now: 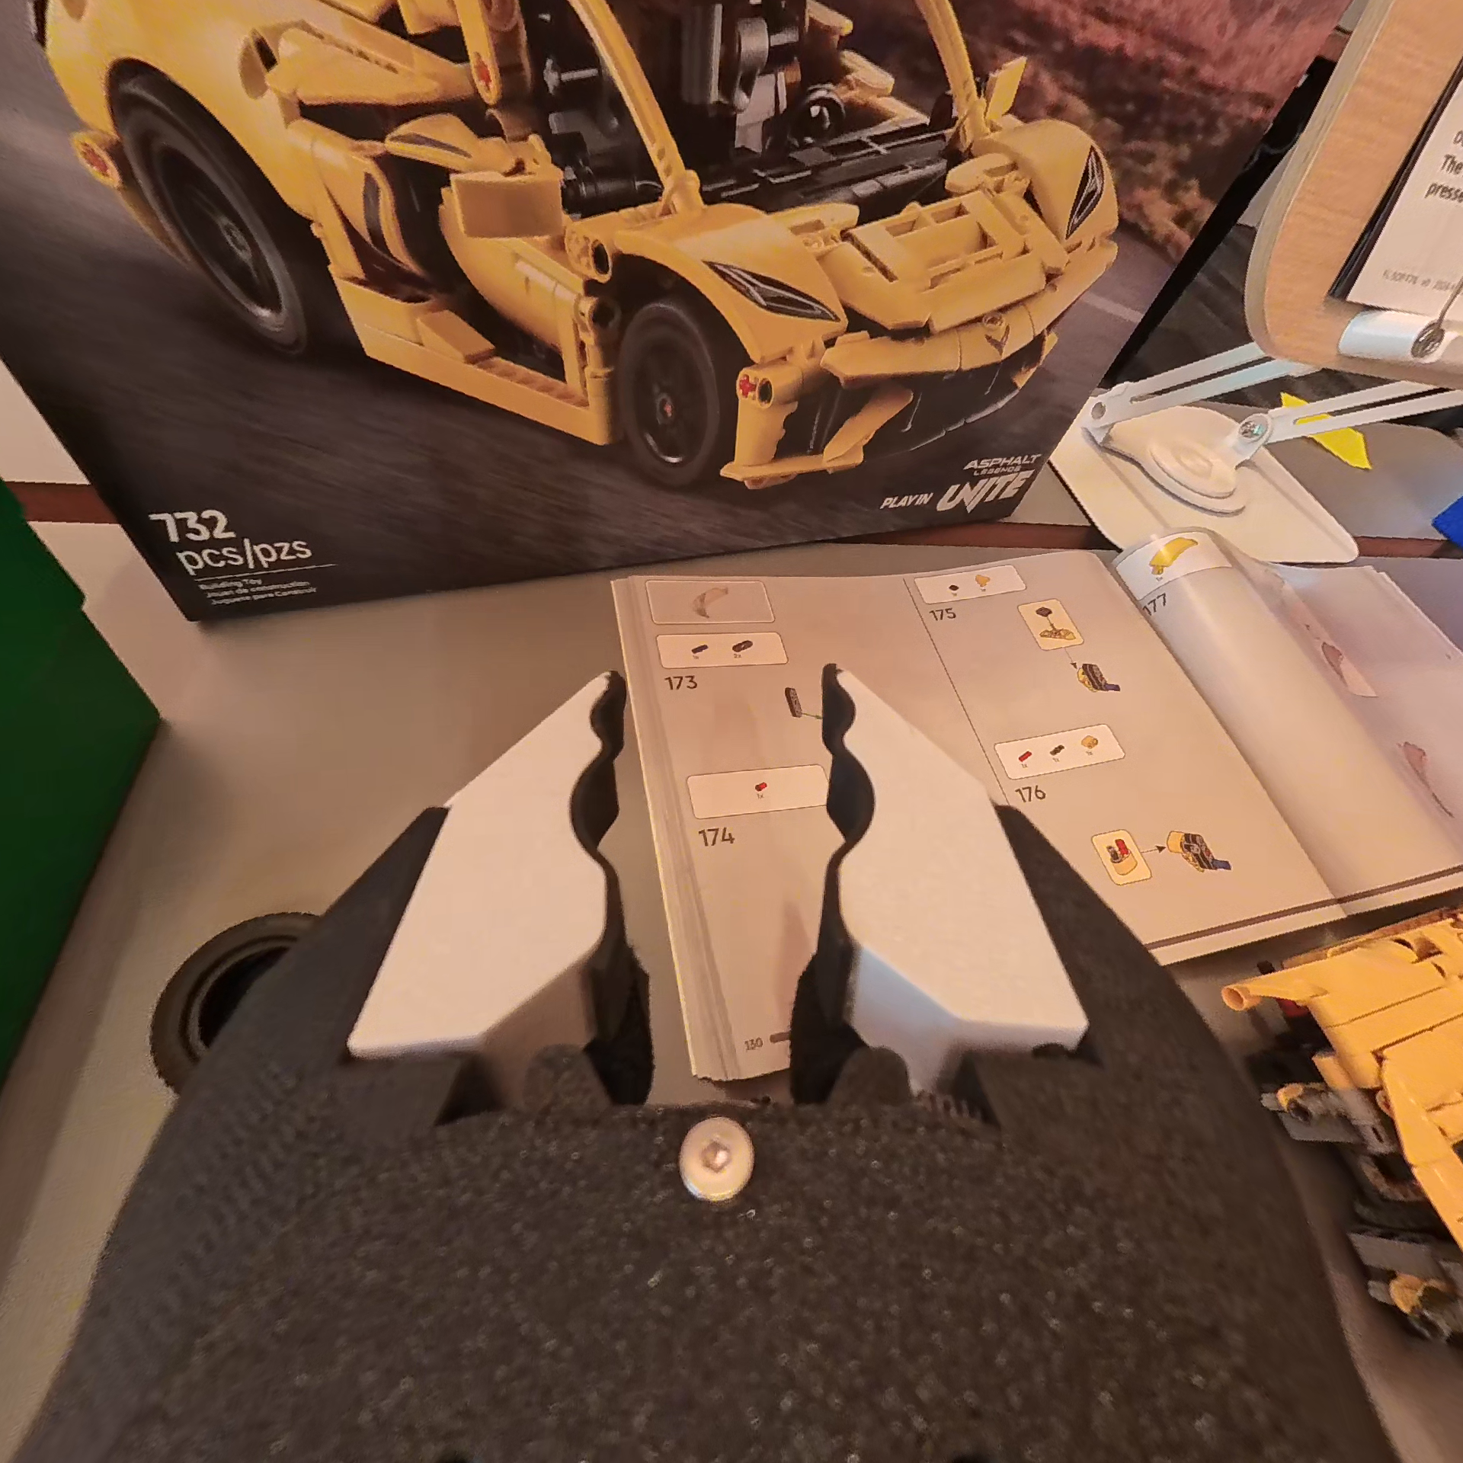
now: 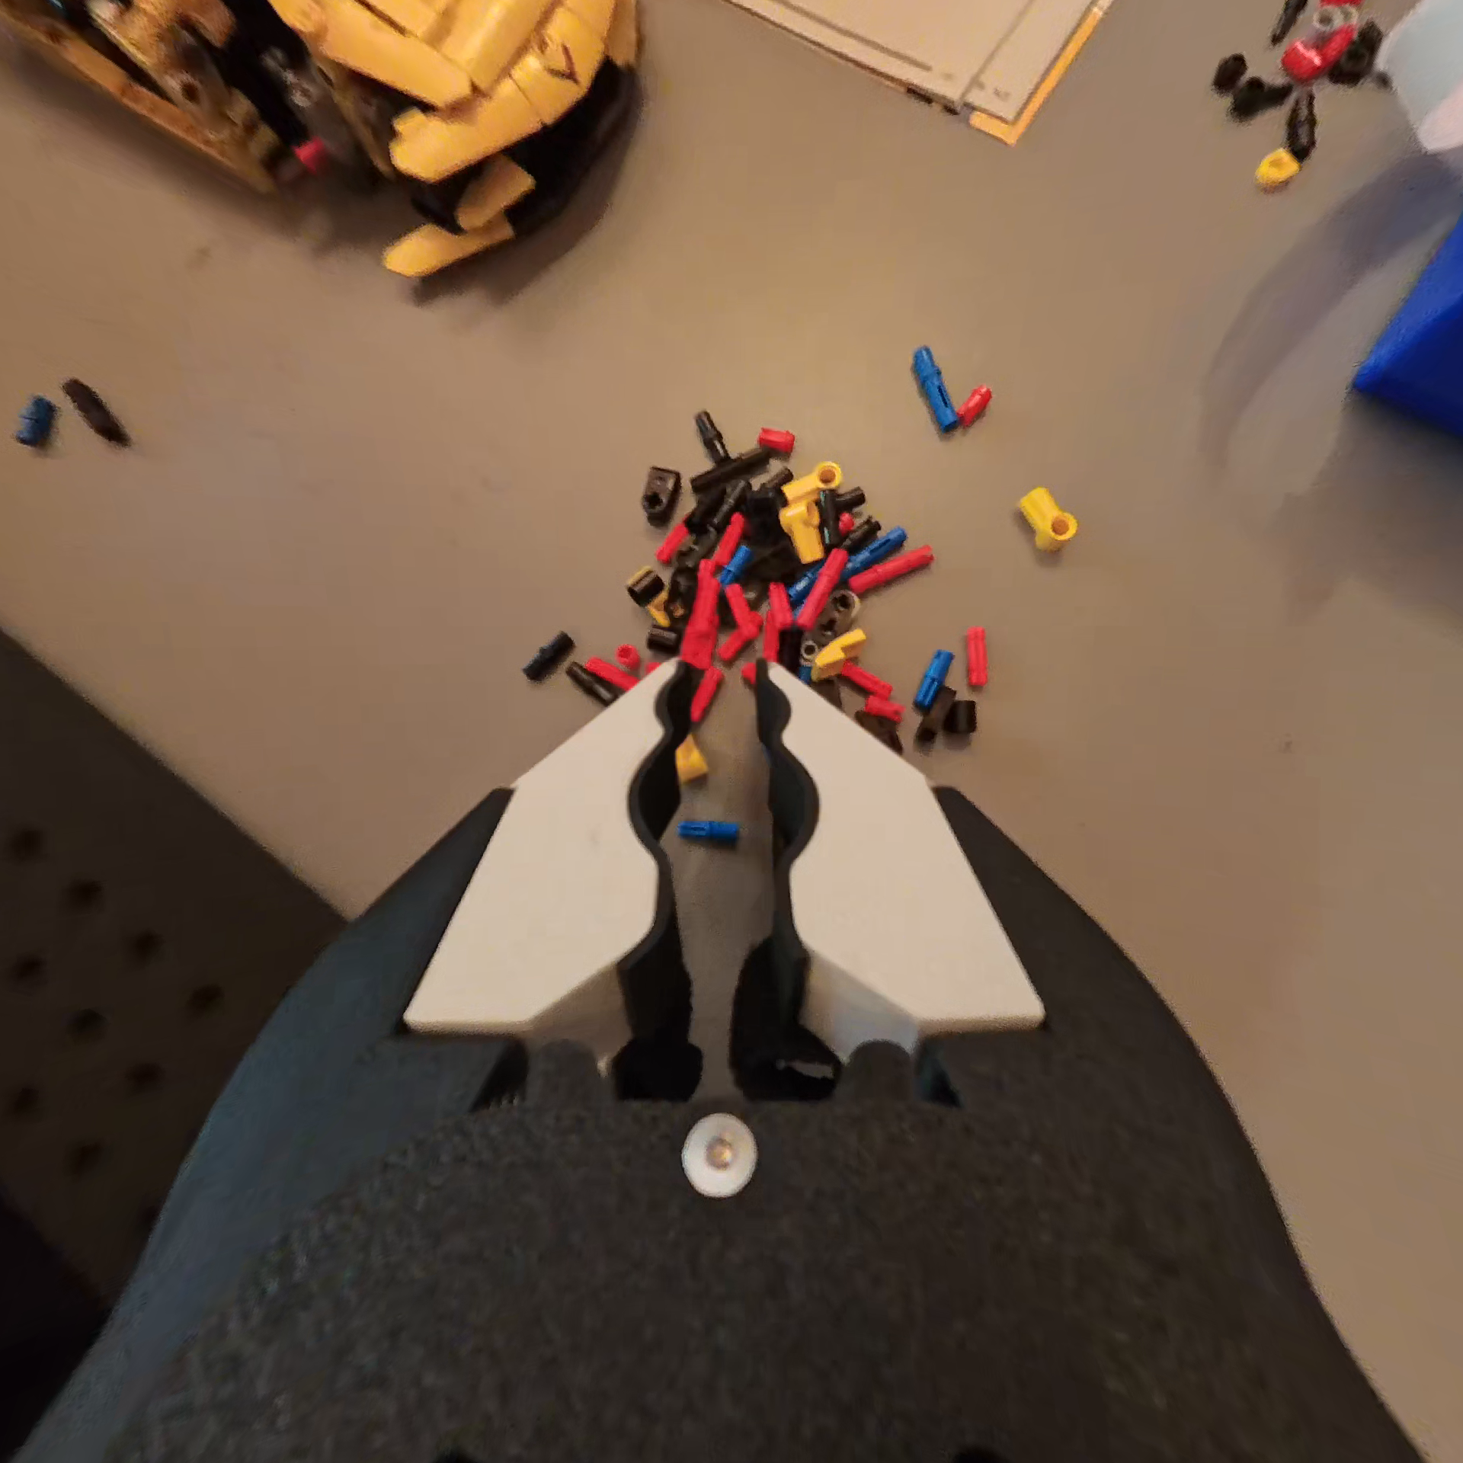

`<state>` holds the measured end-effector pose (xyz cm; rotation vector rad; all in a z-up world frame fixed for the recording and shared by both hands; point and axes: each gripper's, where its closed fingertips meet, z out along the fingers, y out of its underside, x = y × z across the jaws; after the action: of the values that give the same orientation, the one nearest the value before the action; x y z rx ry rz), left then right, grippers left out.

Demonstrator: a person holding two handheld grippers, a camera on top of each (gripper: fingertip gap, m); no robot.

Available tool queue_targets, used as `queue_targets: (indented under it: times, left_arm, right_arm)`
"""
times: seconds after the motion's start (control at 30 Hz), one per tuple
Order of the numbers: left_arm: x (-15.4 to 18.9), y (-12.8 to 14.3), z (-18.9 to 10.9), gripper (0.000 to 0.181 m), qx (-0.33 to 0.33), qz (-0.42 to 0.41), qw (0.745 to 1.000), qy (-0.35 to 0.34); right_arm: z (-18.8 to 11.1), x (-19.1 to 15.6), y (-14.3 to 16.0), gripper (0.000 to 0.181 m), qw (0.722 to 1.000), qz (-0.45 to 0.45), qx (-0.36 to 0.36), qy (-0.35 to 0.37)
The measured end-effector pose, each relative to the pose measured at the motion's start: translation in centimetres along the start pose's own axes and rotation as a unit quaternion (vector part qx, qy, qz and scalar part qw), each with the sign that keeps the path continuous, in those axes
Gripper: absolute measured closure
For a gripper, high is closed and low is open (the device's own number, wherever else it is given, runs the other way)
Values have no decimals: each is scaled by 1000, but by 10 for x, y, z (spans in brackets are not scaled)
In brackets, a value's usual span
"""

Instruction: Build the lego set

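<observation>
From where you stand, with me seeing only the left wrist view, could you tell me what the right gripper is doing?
Observer: The right gripper is open and empty, its tips at the near edge of a pile of small pins and connectors on the grey table.
Operator: Thank you. Is anything lying between its fingers?
Observer: Yes, a short blue pin and a small yellow piece lie on the table in the gap, ungripped.
Operator: And are there parts away from the pile?
Observer: A yellow connector lies apart, to the pile's right.
</observation>
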<state>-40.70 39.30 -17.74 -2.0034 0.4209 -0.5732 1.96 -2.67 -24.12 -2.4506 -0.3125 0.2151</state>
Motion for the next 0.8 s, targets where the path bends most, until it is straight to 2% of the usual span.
queue_targets:
  times: [0.13,0.37,0.57,0.73,0.8]
  left_arm:
    - [0,0,0,131,1,-6,1000,3]
    - [2,2,2,131,-3,-3,1000,7]
    - [1,0,0,131,-1,-7,1000,6]
    - [1,1,1,131,-3,-6,1000,6]
    - [1,2,1,131,-4,-5,1000,6]
  right_arm:
    - [8,4,7,170,999,-15,-8,28]
    - [10,10,0,169,999,-21,-9,40]
    - [6,23,0,165,999,4,-11,42]
    - [8,9,-11,165,999,-31,-10,28]
    - [10,-5,-13,165,999,-42,-12,-2]
